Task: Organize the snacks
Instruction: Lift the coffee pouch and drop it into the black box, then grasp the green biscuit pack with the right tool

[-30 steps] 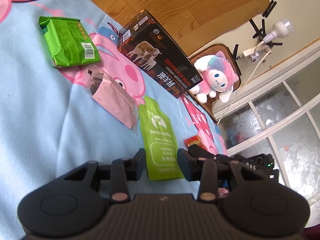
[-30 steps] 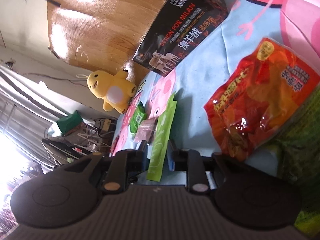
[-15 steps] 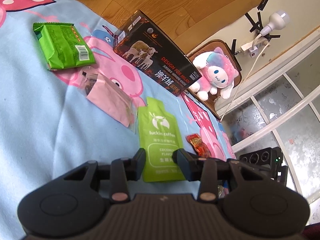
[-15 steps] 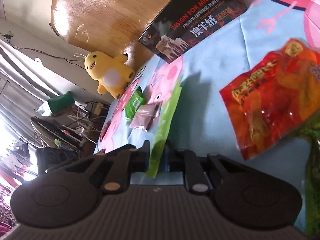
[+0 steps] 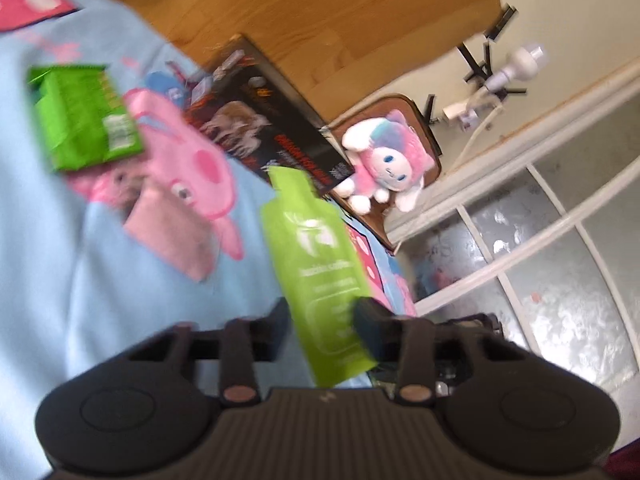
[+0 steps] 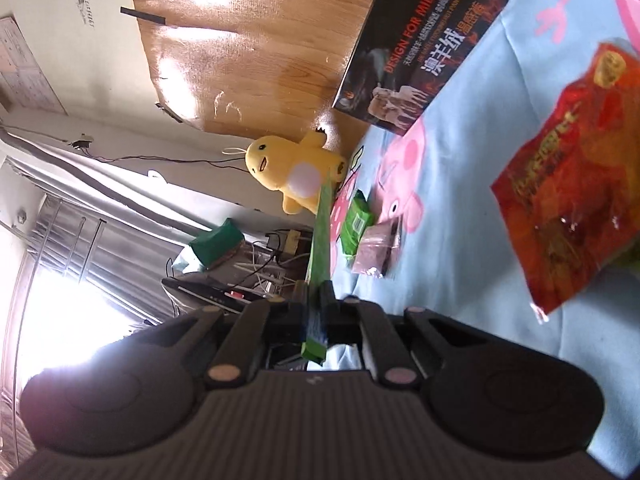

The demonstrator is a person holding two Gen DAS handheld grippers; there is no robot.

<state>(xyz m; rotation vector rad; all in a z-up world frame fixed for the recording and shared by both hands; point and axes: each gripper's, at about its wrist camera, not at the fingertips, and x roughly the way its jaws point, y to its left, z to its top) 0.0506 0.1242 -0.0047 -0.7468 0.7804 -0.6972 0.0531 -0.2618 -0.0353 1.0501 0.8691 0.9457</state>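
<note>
The right gripper, jaws just closed, pinches the lime coffee pouch edge-on, lifted above the blue blanket. Pickup step; next, likely carry it to the other snacks.

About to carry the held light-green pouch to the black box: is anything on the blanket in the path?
Nothing visible blocks it. The right gripper holds the light-green pouch clear of the blanket; the black box lies just beyond.
</note>
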